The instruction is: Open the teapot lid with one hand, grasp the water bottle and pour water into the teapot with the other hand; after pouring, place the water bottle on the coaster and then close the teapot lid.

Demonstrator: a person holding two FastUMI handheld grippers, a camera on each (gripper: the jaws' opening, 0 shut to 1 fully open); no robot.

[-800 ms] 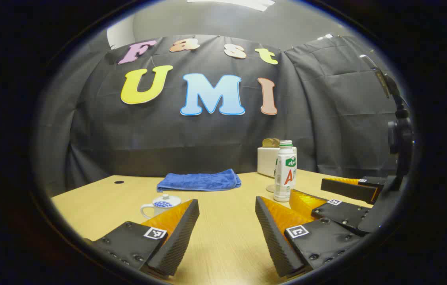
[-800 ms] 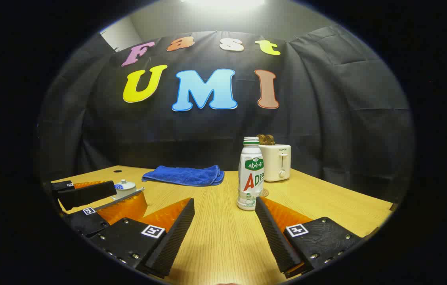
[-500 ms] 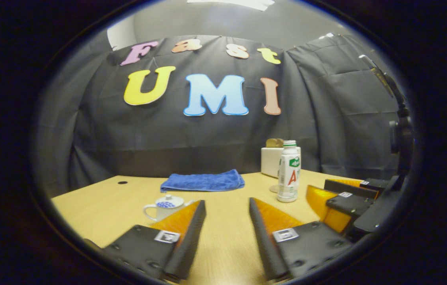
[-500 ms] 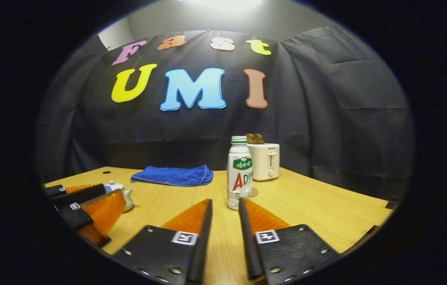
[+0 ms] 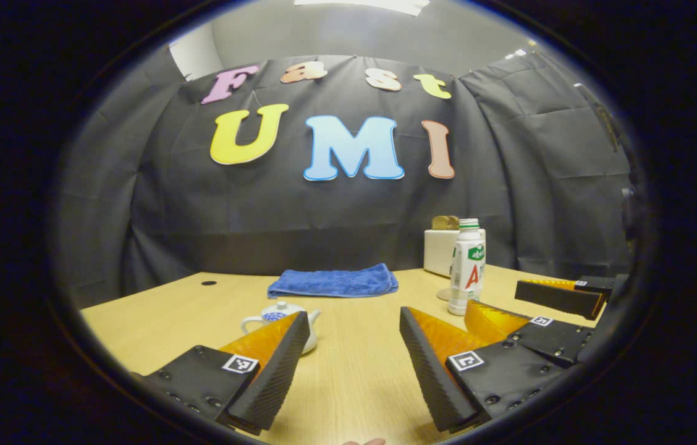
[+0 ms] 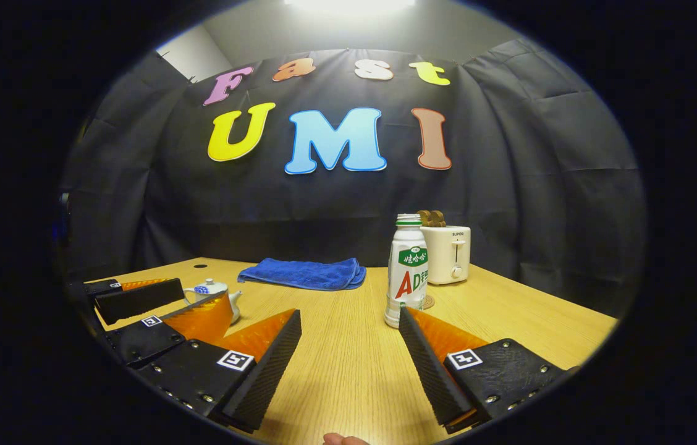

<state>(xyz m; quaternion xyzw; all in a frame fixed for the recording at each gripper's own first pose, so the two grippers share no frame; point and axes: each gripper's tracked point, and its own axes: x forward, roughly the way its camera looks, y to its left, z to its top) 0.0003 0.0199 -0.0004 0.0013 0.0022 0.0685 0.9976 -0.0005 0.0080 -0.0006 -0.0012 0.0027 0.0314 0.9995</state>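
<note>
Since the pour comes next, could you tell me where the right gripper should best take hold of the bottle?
Probably at the mid-body. The bottle stands upright on the table, tall and round, narrowing to a capped neck. The right gripper is open and low, with the bottle just ahead by its right finger, so a level approach from the front, fingers either side of the label, seems best.

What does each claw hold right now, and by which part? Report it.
Nothing is held. The left claw and right claw are both open above the table, short of the teapot and water bottle.
</note>
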